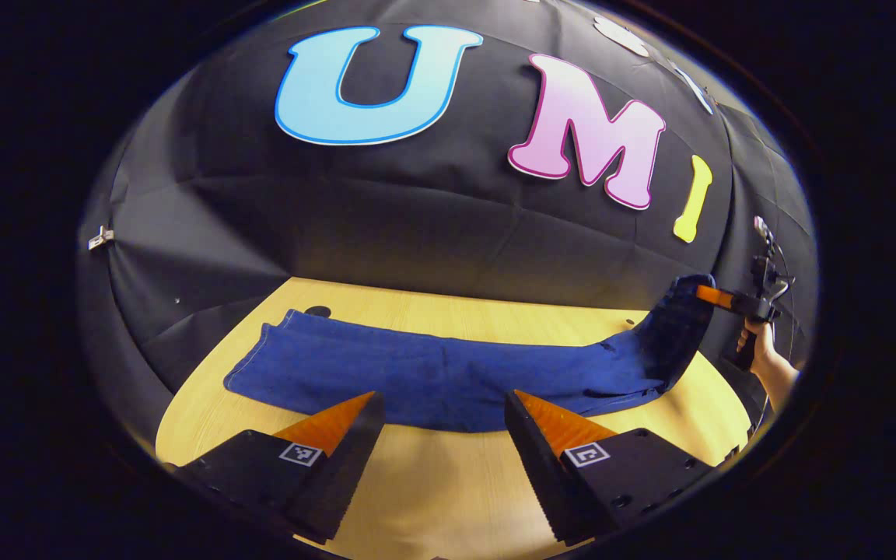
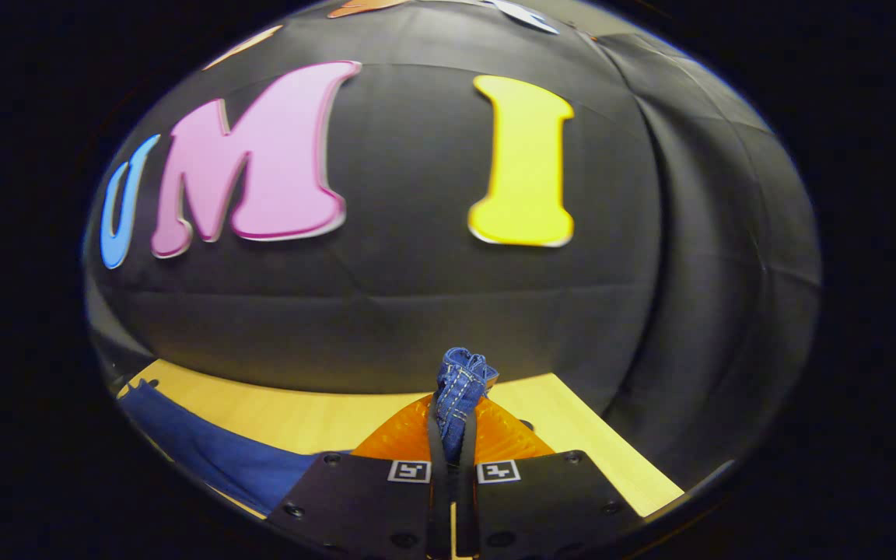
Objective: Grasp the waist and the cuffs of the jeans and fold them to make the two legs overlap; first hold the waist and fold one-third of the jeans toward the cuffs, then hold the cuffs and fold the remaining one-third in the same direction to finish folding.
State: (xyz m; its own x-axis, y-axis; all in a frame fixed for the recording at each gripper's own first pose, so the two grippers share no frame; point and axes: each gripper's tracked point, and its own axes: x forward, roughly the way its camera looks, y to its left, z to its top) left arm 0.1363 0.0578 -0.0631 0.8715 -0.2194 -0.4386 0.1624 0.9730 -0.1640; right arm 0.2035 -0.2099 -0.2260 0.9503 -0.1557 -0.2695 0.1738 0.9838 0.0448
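Across the wooden table, the jeans lie stretched lengthwise in a long blue strip close to the black cloth wall, which hangs just behind the table's far edge. Most of the jeans rest flat on the table; their end toward the right gripper is lifted clear of the wood and curves upward against the wall. Nearer than the jeans, the left gripper hovers above bare table, its two fingers spread well apart with nothing between them, the tips reaching just to the jeans' near edge as seen in the left gripper view. At the raised end of the jeans, the right gripper is held by a hand, a little off the table's end. In the right gripper view that same gripper has its fingers pressed together on a bunched fold of the jeans, stitched denim standing up out of the closed tips, while the rest of the cloth trails off low to the side over the table.
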